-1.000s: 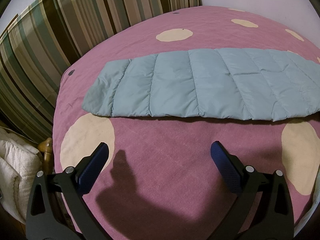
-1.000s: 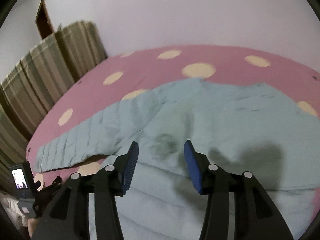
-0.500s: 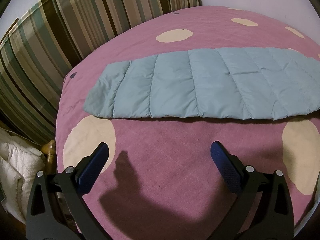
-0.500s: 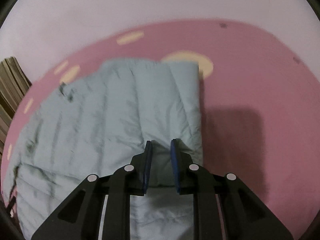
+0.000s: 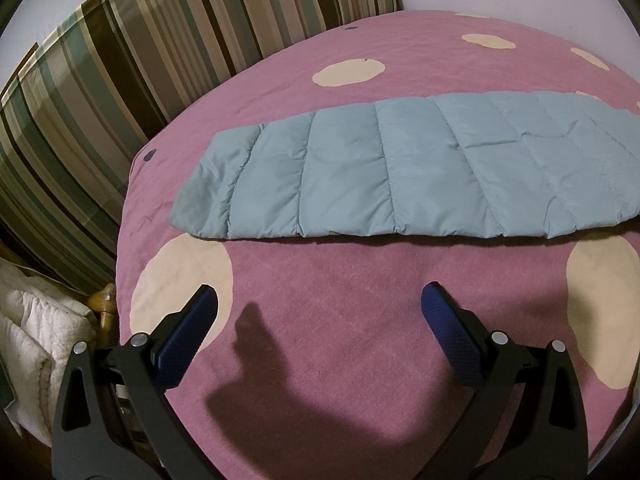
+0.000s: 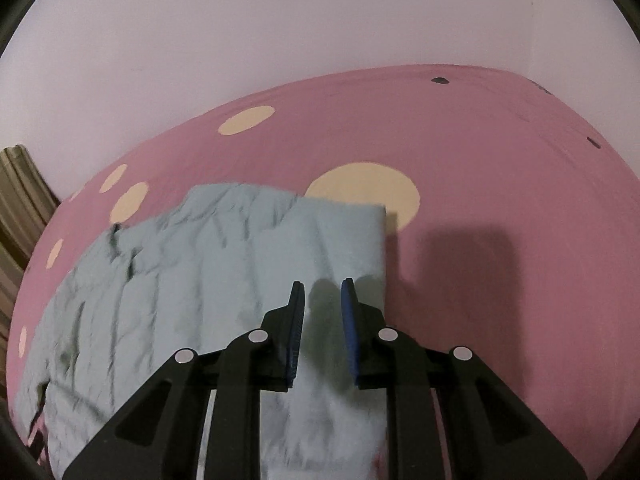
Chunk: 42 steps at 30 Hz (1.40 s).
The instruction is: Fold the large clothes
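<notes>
A light blue quilted puffer jacket lies on a pink bedspread with cream dots. In the left wrist view one sleeve [image 5: 400, 176] stretches flat across the bed, beyond my left gripper [image 5: 316, 312], which is wide open, empty and apart from it over bare spread. In the right wrist view the jacket [image 6: 224, 280] has a sleeve folded over its body. My right gripper [image 6: 322, 296] hovers over that folded sleeve near its right edge, jaws slightly apart with fabric showing between them, gripping nothing.
The pink bedspread [image 5: 360, 340] fills both views. Striped pillows [image 5: 120, 80] stand along the bed's left side. A white folded blanket [image 5: 36, 340] and a wooden bedpost [image 5: 104, 304] sit off the left edge. A pale wall [image 6: 320, 20] is behind the bed.
My right gripper carried the sleeve across the jacket body, narrowing its jaws, then opened a little and let go. The left gripper stayed almost still and open.
</notes>
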Available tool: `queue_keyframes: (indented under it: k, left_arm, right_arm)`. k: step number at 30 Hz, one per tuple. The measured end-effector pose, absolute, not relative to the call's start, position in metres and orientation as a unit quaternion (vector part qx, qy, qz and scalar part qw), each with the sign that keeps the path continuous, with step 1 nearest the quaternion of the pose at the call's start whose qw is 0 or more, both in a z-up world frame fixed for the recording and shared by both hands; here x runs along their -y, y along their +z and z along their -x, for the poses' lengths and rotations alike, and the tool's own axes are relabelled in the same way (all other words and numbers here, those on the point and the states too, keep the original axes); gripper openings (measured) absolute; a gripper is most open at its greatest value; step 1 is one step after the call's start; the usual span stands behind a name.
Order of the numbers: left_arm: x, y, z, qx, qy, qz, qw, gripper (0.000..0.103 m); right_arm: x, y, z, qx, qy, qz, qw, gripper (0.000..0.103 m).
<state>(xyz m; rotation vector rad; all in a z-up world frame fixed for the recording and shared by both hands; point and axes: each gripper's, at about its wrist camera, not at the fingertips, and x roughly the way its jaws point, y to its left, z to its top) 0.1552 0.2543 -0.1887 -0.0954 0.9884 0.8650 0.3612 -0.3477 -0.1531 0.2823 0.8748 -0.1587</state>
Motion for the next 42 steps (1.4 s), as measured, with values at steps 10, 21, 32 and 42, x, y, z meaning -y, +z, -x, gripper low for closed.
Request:
queue_keyframes:
  k: [10, 21, 32, 42]
  left_arm:
    - [-0.253, -0.189, -0.157, -0.459, 0.406, 0.034, 0.789, 0.101]
    - [-0.249, -0.189, -0.159, -0.459, 0.405, 0.038, 0.79, 0.101]
    - [-0.249, -0.189, -0.159, -0.46, 0.404, 0.04, 0.79, 0.101]
    - [-0.248, -0.189, -0.16, -0.459, 0.403, 0.045, 0.79, 0.101]
  right_arm:
    - [0.357, -0.188, -0.391, -0.465, -0.076, -0.139, 0.871, 0.02]
    - [0.394, -0.163, -0.267, -0.434, -0.14, -0.154, 0.877, 0.051]
    - [0.382, -0.2, -0.25, -0.456, -0.192, -0.074, 0.866, 0.07]
    - [0.388, -0.208, -0.249, -0.449, -0.21, -0.078, 0.865, 0.083]
